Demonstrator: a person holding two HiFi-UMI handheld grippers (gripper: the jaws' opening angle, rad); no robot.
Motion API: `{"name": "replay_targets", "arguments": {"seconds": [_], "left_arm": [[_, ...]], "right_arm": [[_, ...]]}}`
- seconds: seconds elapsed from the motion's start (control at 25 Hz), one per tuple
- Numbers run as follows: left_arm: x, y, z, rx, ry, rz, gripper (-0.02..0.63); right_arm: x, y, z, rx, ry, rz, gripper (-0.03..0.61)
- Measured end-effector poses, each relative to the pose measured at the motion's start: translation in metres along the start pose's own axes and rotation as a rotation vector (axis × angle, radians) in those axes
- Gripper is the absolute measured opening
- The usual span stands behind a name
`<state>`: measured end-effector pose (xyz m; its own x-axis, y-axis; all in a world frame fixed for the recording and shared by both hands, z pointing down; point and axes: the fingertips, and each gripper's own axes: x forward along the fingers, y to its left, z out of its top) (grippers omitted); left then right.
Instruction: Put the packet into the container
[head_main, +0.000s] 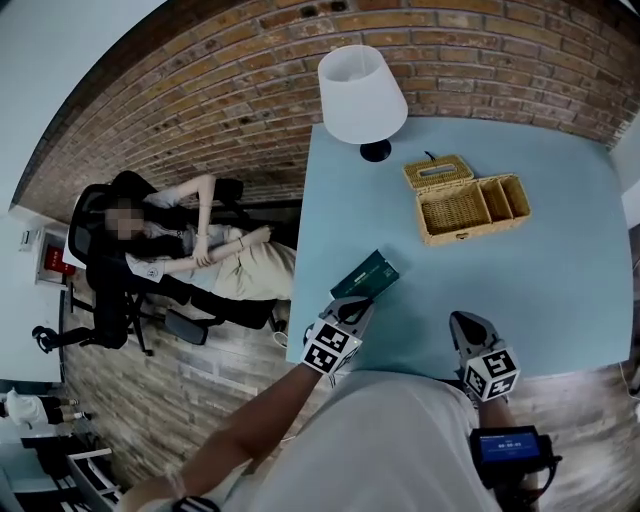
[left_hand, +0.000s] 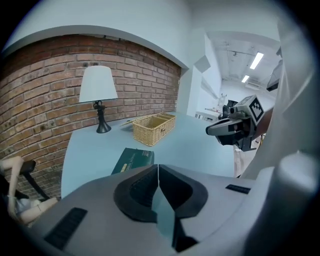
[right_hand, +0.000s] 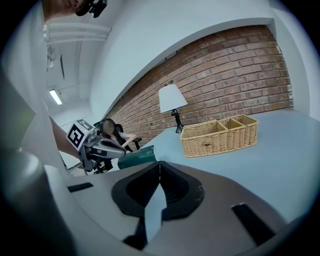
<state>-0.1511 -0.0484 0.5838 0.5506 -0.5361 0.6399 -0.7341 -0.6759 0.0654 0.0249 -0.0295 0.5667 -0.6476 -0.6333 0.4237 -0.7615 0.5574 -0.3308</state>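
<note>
- The dark green packet (head_main: 365, 275) lies flat near the table's (head_main: 560, 280) left edge, well apart from the wicker basket (head_main: 470, 200). Its near end is cut off behind the left gripper (head_main: 358, 308).
- Whether that gripper touches the packet cannot be told.
- In the left gripper view the jaws are clenched together with nothing between them, and the packet sits just beyond their tips.
- The right gripper (head_main: 470, 325) is at the table's near edge, its jaws likewise pressed together and holding nothing.
- The gold print on the packet is too small to read.
- The lamp's (head_main: 362, 93) shade hides most of its base at the far left corner.
- A small blue screen (head_main: 508, 445) below the right gripper is illegible.
</note>
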Motion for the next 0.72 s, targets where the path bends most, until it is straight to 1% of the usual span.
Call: {"name": "replay_targets", "arguments": {"seconds": [0.12, 0.32, 0.36, 0.4, 0.44, 0.6, 0.72], "left_arm": [[0.000, 0.010, -0.002, 0.020, 0.046, 0.026, 0.012], [0.007, 0.024, -0.010, 0.035, 0.140, 0.025, 0.019], [0.008, 0.025, -0.012, 0.038, 0.167, 0.018, 0.054], [0.010, 0.027, -0.014, 0.039, 0.195, 0.008, 0.118], [0.012, 0.028, -0.015, 0.040, 0.221, 0.001, 0.154], [0.021, 0.042, -0.021, 0.046, 0.314, -0.005, 0.263], [0.028, 0.053, -0.026, 0.064, 0.394, 0.001, 0.326]], "right_arm": [[0.002, -0.004, 0.000, 0.001, 0.005, 0.016, 0.011], [0.004, -0.009, -0.002, 0.009, 0.001, 0.036, 0.011], [0.004, -0.010, -0.002, 0.010, -0.001, 0.039, 0.011], [0.004, -0.010, -0.002, 0.012, -0.002, 0.040, 0.011], [0.003, -0.011, -0.002, 0.016, -0.003, 0.041, 0.011], [0.002, -0.013, -0.007, 0.034, 0.001, 0.038, 0.011], [0.000, -0.016, -0.011, 0.041, 0.004, 0.033, 0.011]]}}
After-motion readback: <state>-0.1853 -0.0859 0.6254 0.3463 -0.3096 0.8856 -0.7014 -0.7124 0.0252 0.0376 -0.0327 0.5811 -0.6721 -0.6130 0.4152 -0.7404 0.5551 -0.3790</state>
